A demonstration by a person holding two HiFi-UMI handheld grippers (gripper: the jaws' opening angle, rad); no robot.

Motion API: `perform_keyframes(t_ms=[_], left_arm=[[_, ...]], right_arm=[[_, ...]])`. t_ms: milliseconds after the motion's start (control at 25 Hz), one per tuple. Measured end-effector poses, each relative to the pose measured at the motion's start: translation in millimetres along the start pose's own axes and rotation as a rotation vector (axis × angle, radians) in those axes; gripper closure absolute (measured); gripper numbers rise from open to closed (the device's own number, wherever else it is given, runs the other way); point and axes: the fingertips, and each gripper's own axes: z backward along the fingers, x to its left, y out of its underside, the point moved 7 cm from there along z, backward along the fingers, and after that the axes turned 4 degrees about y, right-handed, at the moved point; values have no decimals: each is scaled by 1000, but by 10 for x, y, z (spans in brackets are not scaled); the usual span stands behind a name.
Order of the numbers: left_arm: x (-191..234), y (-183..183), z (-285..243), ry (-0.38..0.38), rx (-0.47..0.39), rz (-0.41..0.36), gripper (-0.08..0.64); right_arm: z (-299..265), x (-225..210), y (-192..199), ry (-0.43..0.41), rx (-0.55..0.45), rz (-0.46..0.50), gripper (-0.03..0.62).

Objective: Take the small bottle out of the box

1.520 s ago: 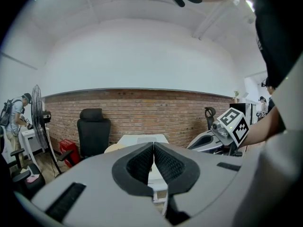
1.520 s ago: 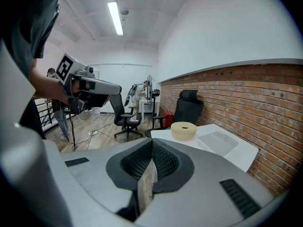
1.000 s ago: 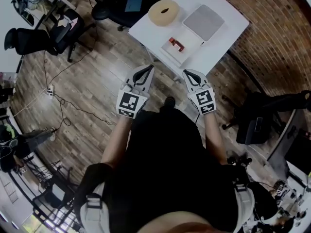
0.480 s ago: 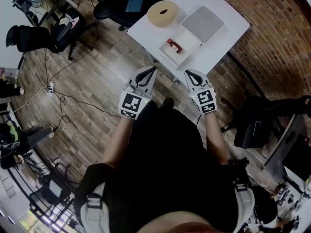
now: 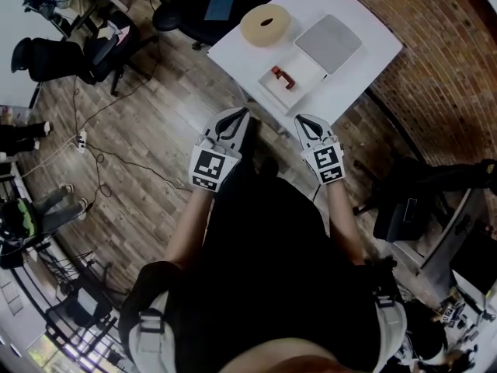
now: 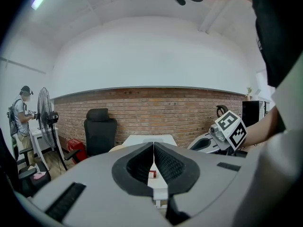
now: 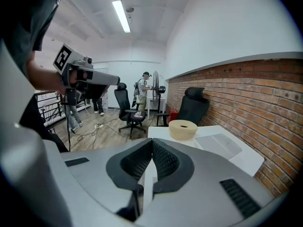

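The small red bottle lies in an open white box near the front edge of the white table. Both grippers hang in front of the table, short of its edge and over the floor. My left gripper is shut with nothing in it; the left gripper view shows its jaws closed, with the red bottle far beyond them. My right gripper is shut too and holds nothing; its jaws point at the table's near side.
A beige tape roll and a flat grey lid lie on the table behind the box. Black office chairs and cables sit on the wooden floor to the left. A brick wall runs along the right. A person stands by a fan.
Both grippers stay shut and keep almost the same place before the table. The head view has shifted a little, so the table sits slightly higher and further right.
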Motion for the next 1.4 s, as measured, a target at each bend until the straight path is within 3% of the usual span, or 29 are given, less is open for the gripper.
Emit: perform_keyframes(t_ms=[480, 840, 1240, 1400], left_arm=[[627, -42, -436, 52, 2, -8, 538], [1243, -185, -967, 116, 1, -23, 538], [1642, -173, -1363, 168, 19, -17, 537], [1735, -166, -1465, 182, 22, -13, 538]], right_arm=[[-588, -271, -165, 7, 29, -16, 589], [-1149, -541, -332, 17, 68, -20, 535], [-1562, -673, -109, -37, 203, -60, 448], [-1707, -709, -17, -45, 245, -62, 440]])
